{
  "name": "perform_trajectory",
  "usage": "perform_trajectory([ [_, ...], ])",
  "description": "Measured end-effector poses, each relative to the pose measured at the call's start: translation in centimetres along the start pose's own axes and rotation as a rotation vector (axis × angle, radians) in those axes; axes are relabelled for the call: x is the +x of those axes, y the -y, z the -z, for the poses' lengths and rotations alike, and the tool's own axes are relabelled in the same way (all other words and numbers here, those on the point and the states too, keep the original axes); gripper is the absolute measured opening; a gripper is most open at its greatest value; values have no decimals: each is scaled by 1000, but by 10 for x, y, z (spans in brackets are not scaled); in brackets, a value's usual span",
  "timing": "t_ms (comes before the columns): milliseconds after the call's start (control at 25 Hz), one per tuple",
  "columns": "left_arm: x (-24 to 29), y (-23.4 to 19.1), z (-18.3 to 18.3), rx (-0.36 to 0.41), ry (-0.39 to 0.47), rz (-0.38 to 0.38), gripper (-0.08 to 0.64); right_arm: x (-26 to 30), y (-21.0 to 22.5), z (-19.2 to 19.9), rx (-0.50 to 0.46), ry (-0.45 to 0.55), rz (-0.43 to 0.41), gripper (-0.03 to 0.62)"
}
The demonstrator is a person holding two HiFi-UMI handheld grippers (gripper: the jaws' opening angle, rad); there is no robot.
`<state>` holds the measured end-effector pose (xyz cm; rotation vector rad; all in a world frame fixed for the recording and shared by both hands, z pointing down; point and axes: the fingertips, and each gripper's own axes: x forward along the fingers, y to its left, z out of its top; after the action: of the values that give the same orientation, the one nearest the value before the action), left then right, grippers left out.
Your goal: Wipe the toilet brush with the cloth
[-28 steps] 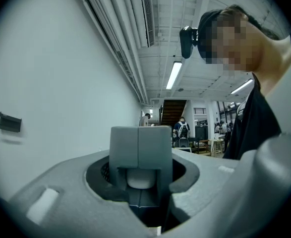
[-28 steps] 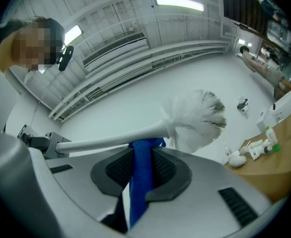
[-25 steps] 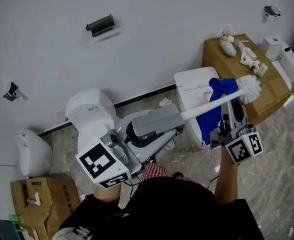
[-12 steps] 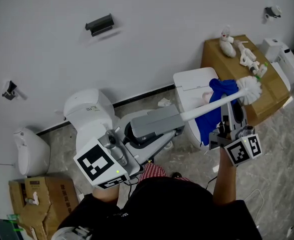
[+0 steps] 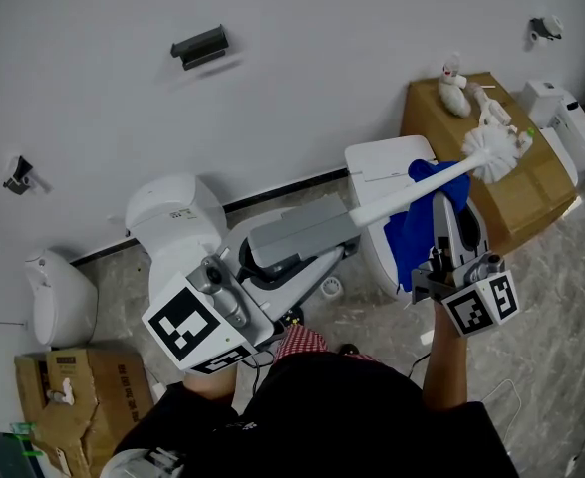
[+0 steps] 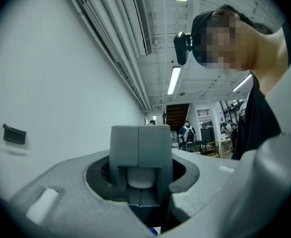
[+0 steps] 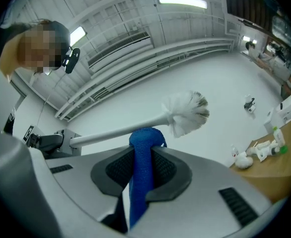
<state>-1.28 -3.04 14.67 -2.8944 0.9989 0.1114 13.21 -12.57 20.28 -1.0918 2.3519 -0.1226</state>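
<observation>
Head view: left gripper (image 5: 307, 232) jaws clamp the toilet brush (image 5: 404, 194), shaft pointing two o'clock. Right gripper (image 5: 451, 217) jaws pinch the cloth (image 5: 407, 239) just under it

A grey marbled floor (image 5: 561, 297) runs along a white wall. A white toilet (image 5: 177, 222) stands on it by the wall, with a second toilet (image 5: 387, 162) to its right. A large cardboard box (image 5: 536, 192) at the far right carries small white objects (image 5: 453, 86). A second, open cardboard box (image 5: 103, 386) sits on the floor at lower left.
</observation>
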Motion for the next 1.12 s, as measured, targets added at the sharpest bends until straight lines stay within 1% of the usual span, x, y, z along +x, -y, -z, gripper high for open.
perform_trajectory([
  [240, -5, -13, -2, 16, 15, -55, 163, 3, -8, 0, 0, -5, -30, 66],
  [440, -9, -25, -2, 15, 15, -94, 163, 8, -20, -12, 2, 17, -58, 66],
  [680, -11, -31, 0, 5, 10, -108, 163, 14, -42, -26, -12, 25, -121, 66],
  [880, -12, -33, 3, 27, -4, -123, 163, 17, -65, -38, -36, 45, -195, 66],
  [1120, -6, -33, 4, 54, -14, -113, 163, 31, -96, -41, -78, 16, -304, 66],
])
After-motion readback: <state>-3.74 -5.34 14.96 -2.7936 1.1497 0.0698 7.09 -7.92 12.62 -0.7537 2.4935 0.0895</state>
